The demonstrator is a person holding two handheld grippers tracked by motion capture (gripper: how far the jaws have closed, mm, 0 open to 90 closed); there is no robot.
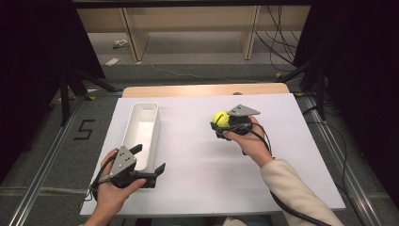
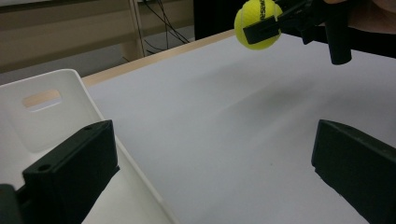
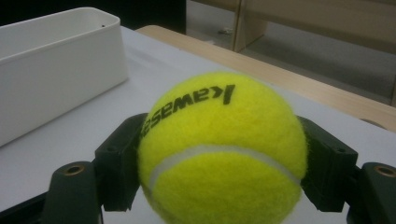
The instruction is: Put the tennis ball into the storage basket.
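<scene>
Above the table, right gripper around ball

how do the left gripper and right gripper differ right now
The right gripper is shut on the yellow tennis ball; the left gripper is open, holding nothing. The right one is mid-table, the left beside the white bin. Both are black and hand-held.

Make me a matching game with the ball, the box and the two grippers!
Things:
1. tennis ball
2. white box
3. left gripper
4. right gripper

States:
A. open, holding nothing
B. yellow, squeezed between two jaws
C. shut on the ball, above the table
D. empty, at the table's left side

Pairs: 1-B, 2-D, 3-A, 4-C
</scene>
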